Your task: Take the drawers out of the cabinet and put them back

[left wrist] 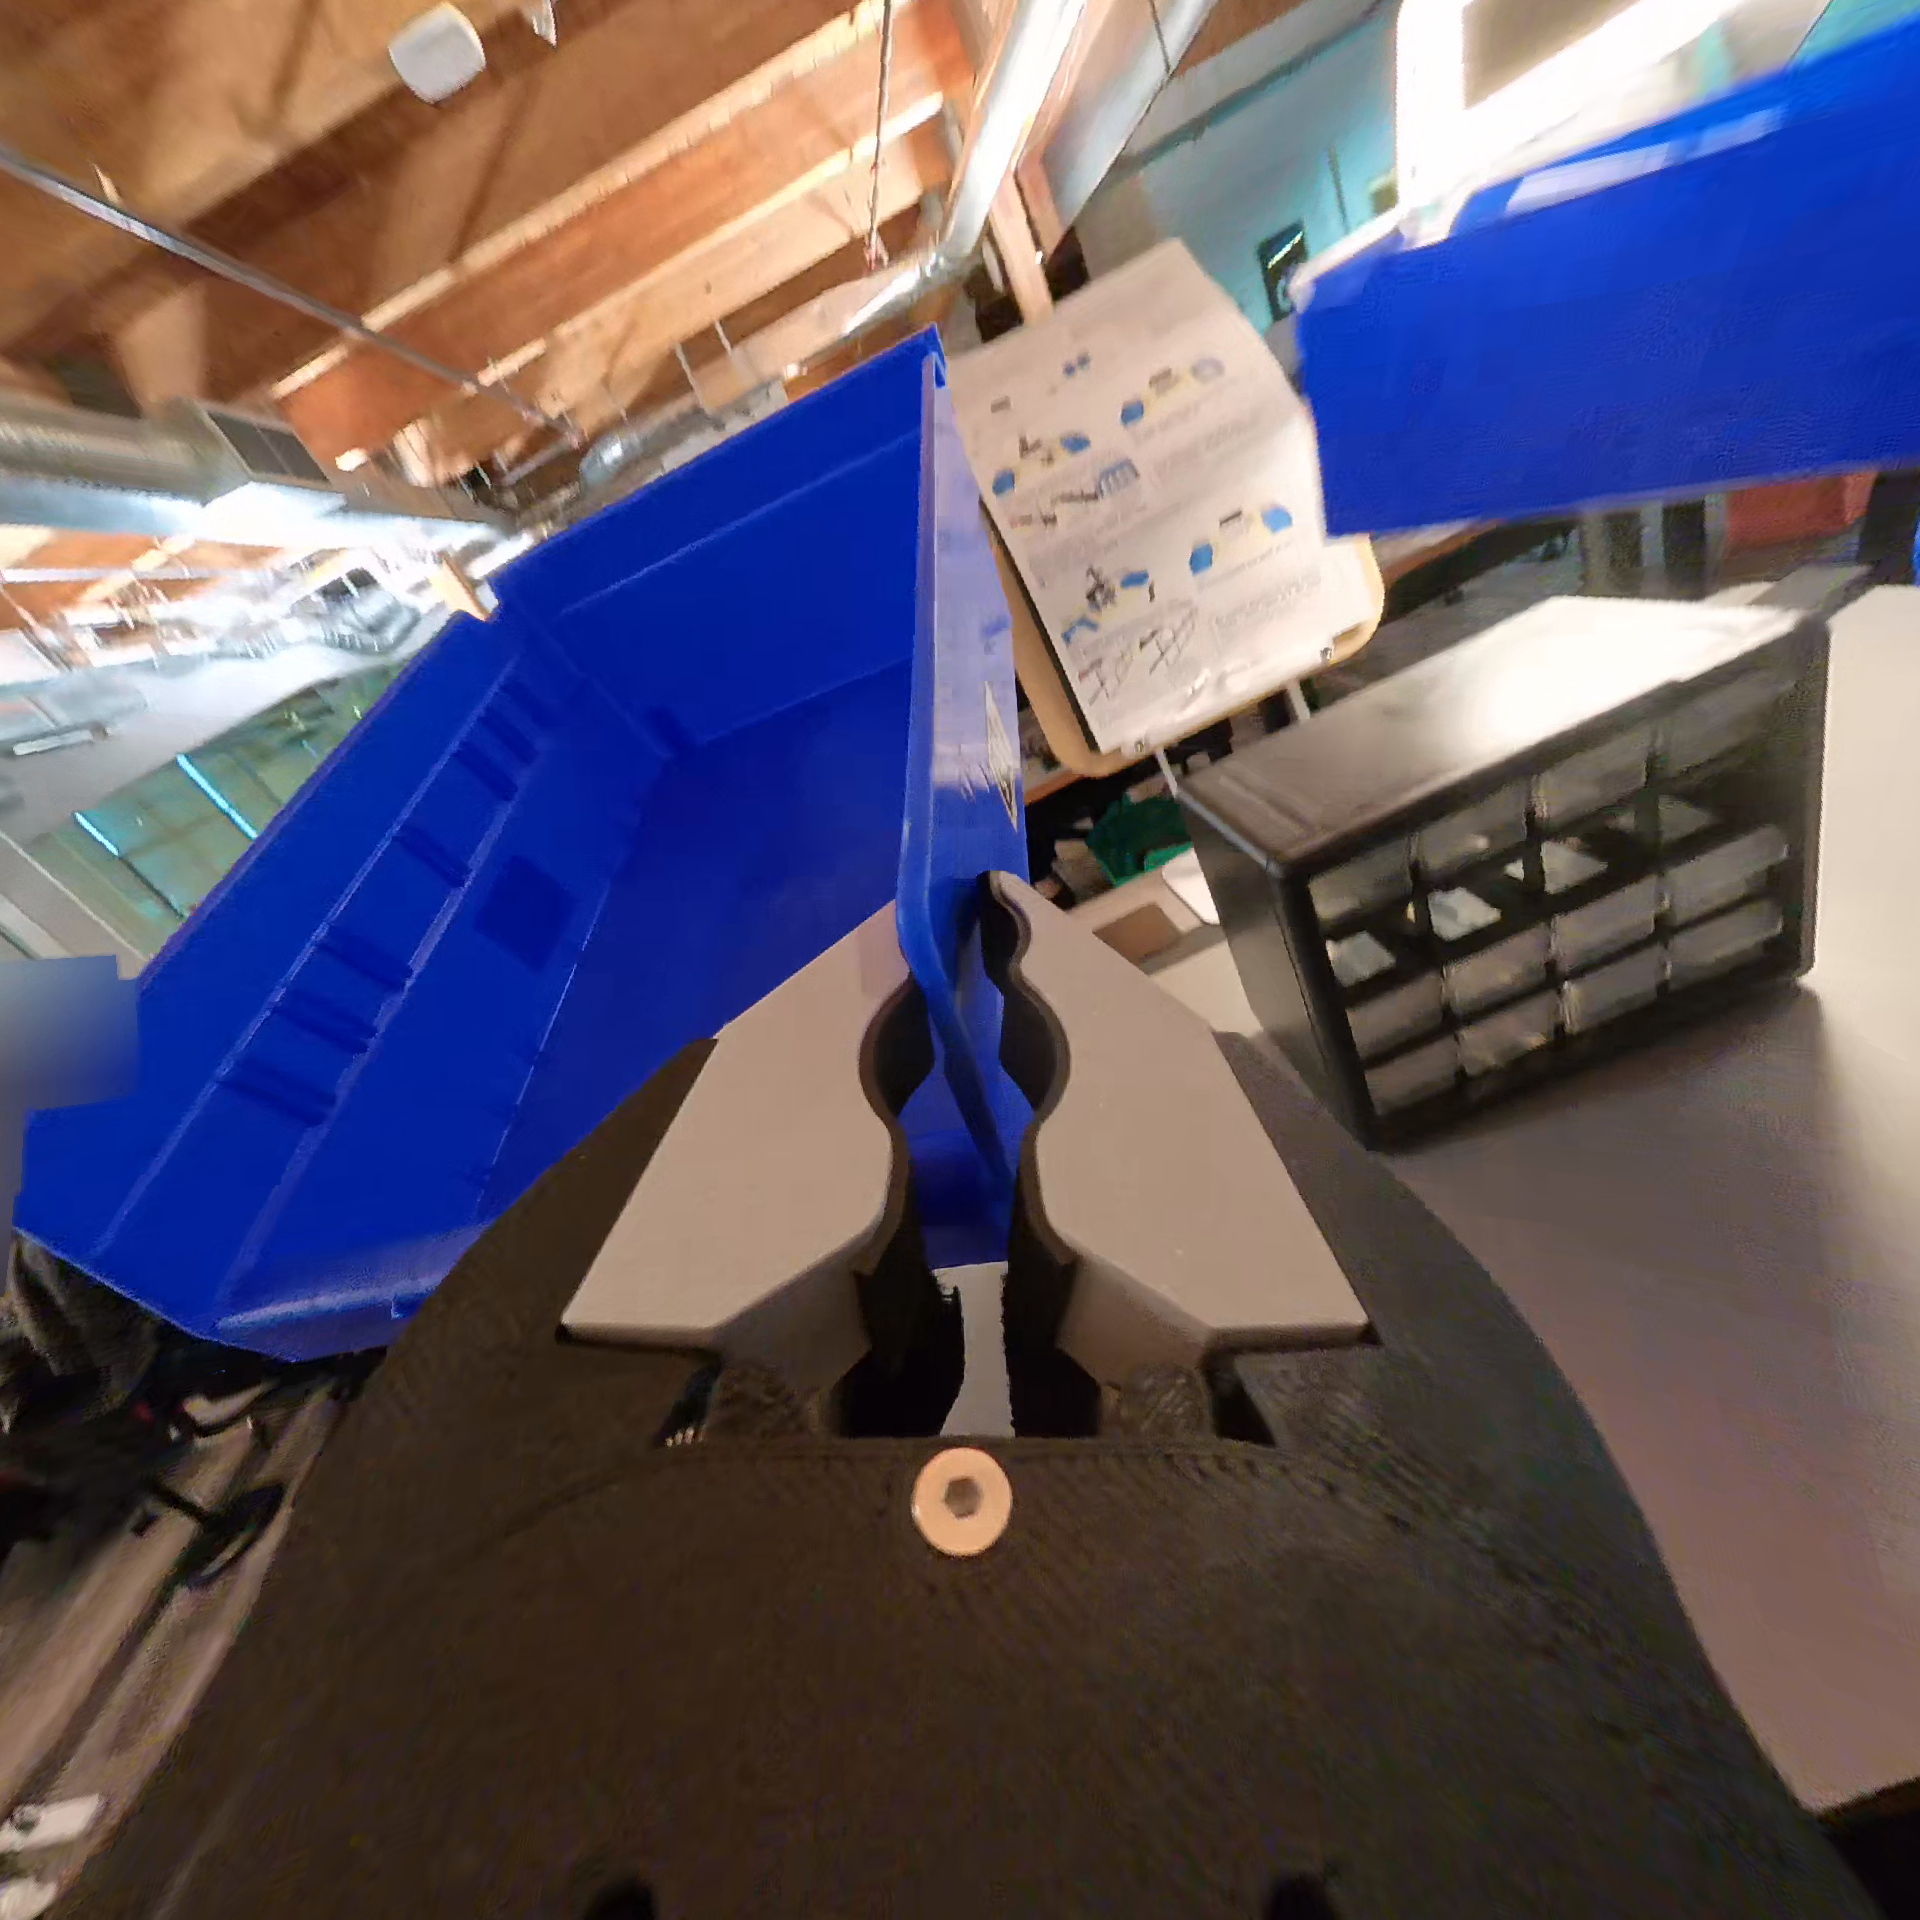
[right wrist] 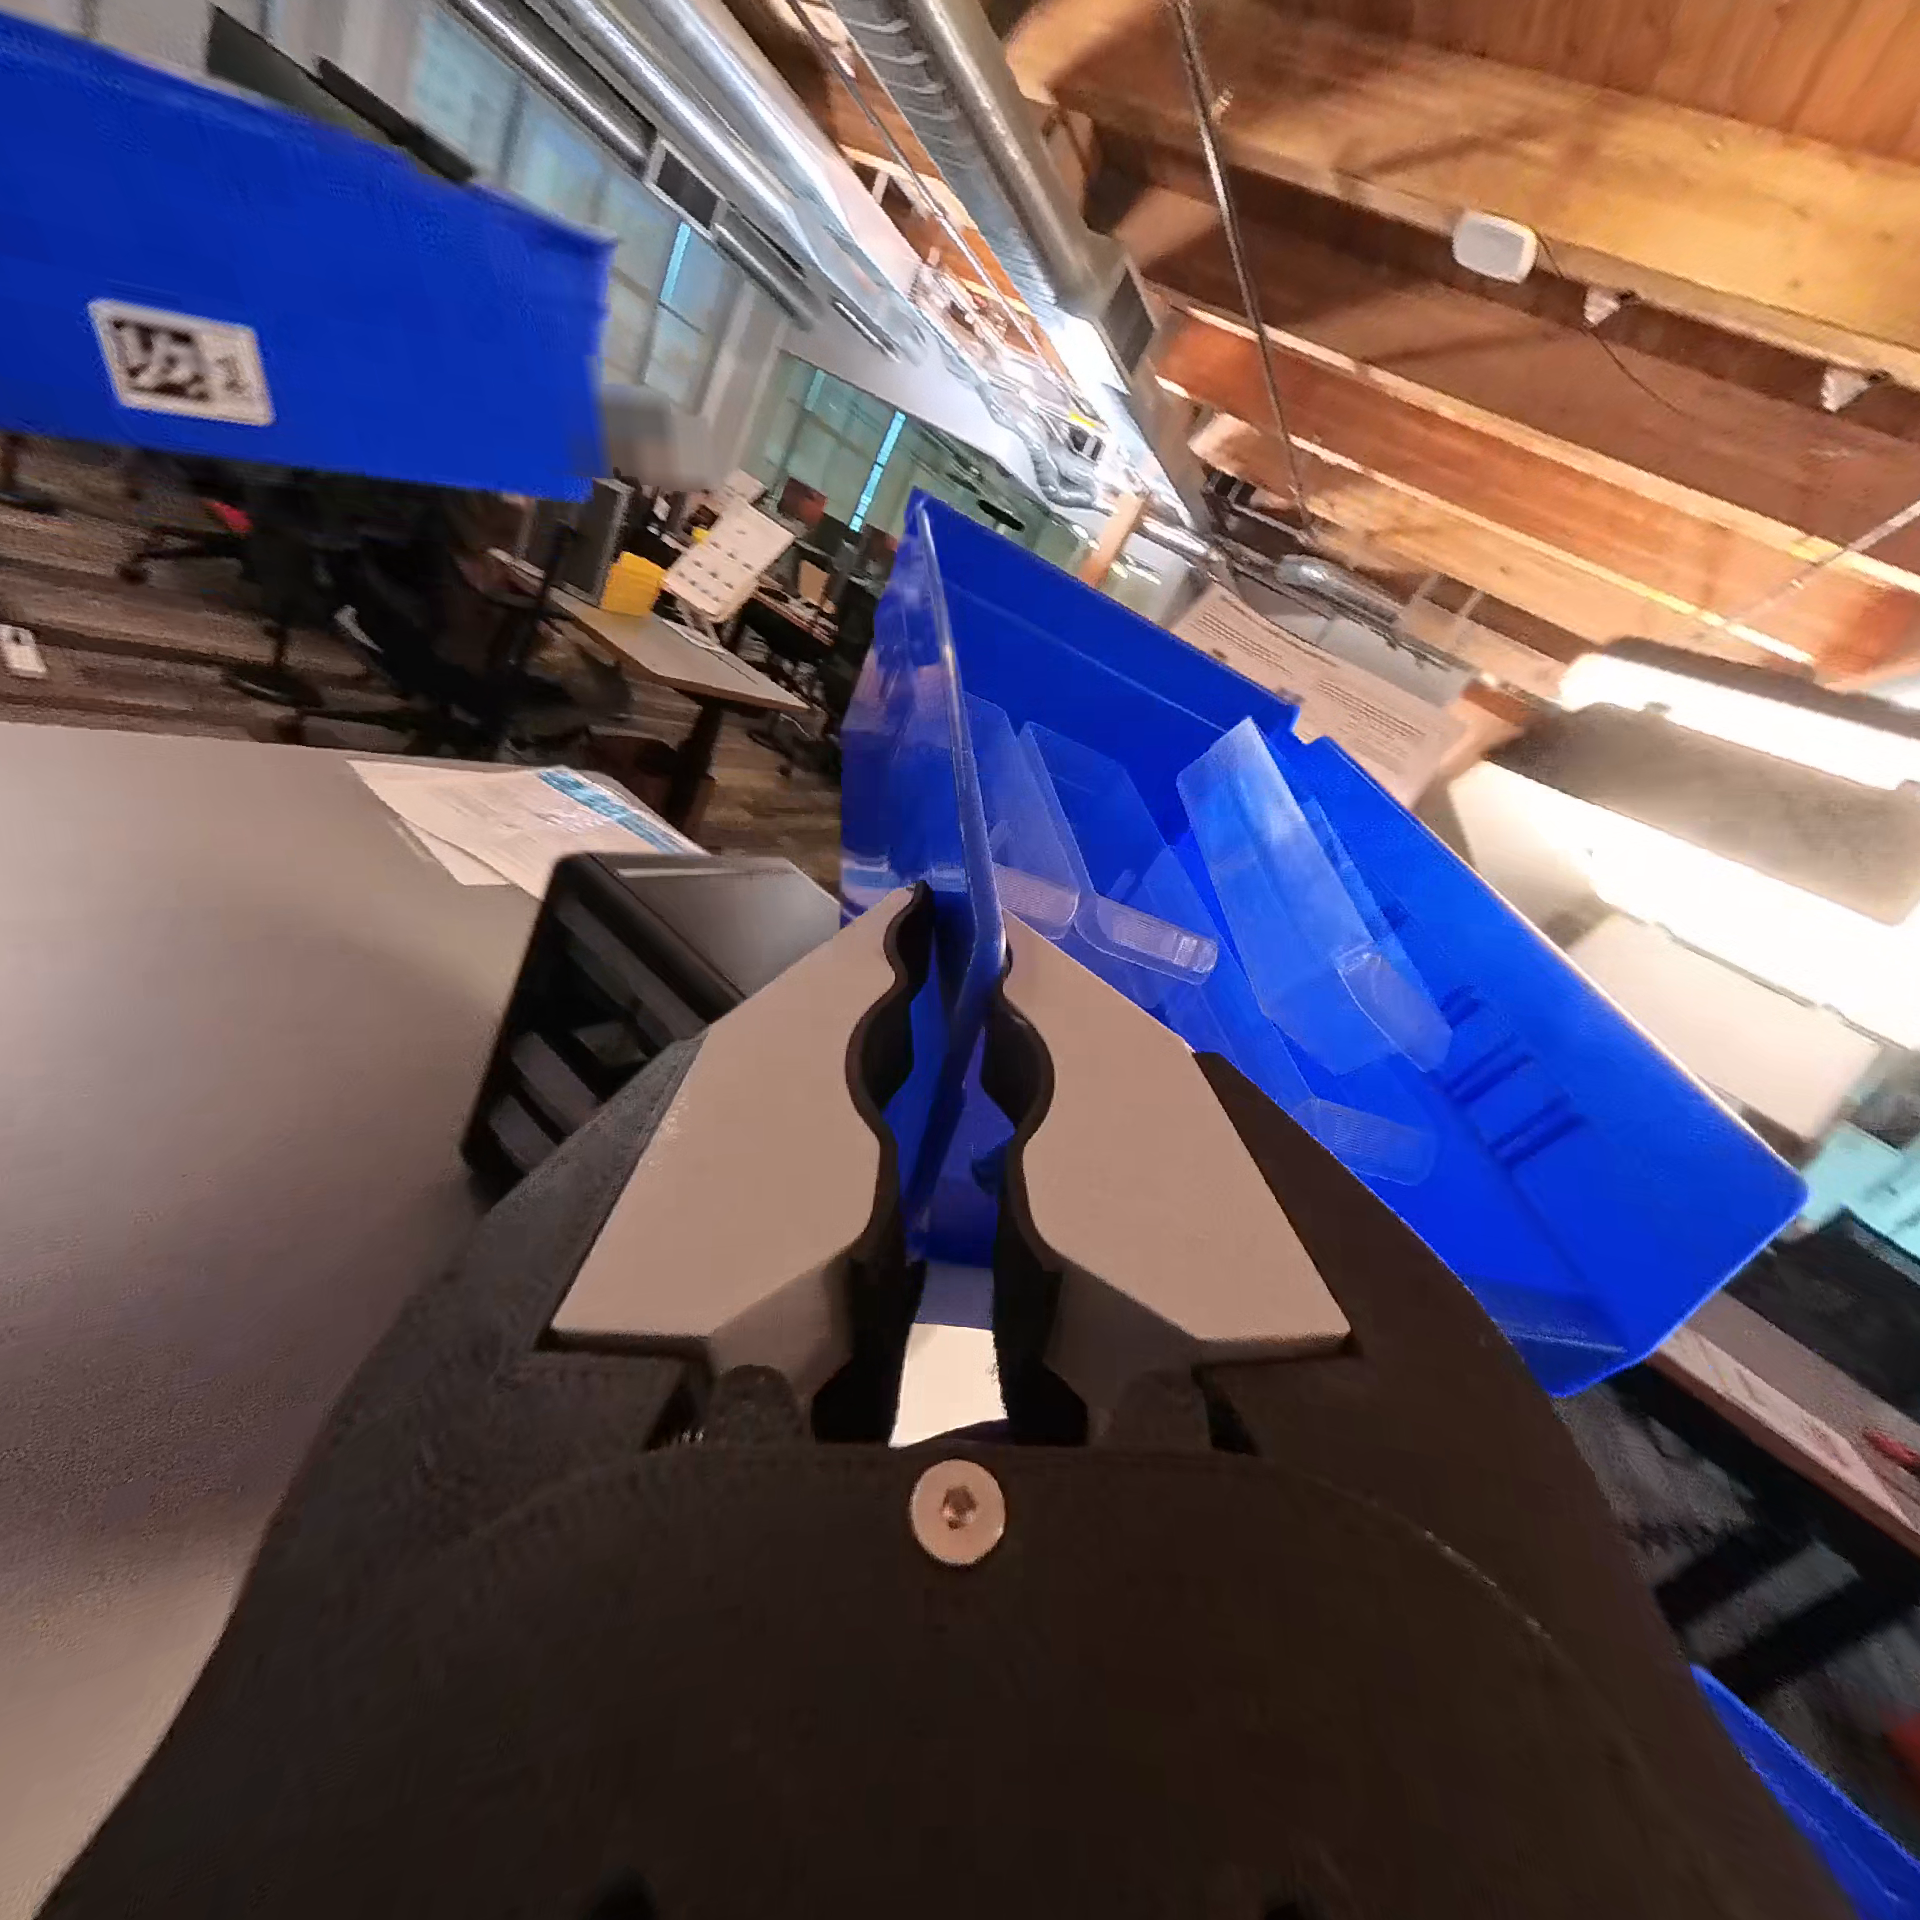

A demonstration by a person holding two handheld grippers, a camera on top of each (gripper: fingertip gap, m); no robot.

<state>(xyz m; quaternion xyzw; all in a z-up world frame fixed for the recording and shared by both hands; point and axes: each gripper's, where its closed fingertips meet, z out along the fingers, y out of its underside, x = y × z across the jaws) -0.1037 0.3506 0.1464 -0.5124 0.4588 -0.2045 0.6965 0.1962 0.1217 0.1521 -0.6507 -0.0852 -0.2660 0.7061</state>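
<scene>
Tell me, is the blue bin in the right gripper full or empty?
Partly filled: the blue bin holds several clear plastic drawers lying loose inside it.

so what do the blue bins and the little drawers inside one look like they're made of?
Blue bin: opaque moulded plastic, likely, going by its glossy sheen and moulded ribs. The second blue bin looks the same. Clear drawers: transparent, slightly frosted plastic, since the blue shows through.

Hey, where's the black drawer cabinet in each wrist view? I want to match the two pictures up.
Left wrist view: the black drawer cabinet stands at right of centre on the grey table, its clear-drawer front facing the camera.
Right wrist view: the cabinet sits left of centre, partly hidden behind the right gripper.
Shared landmark: the grey table it stands on, and the wooden ceiling beams.
</scene>
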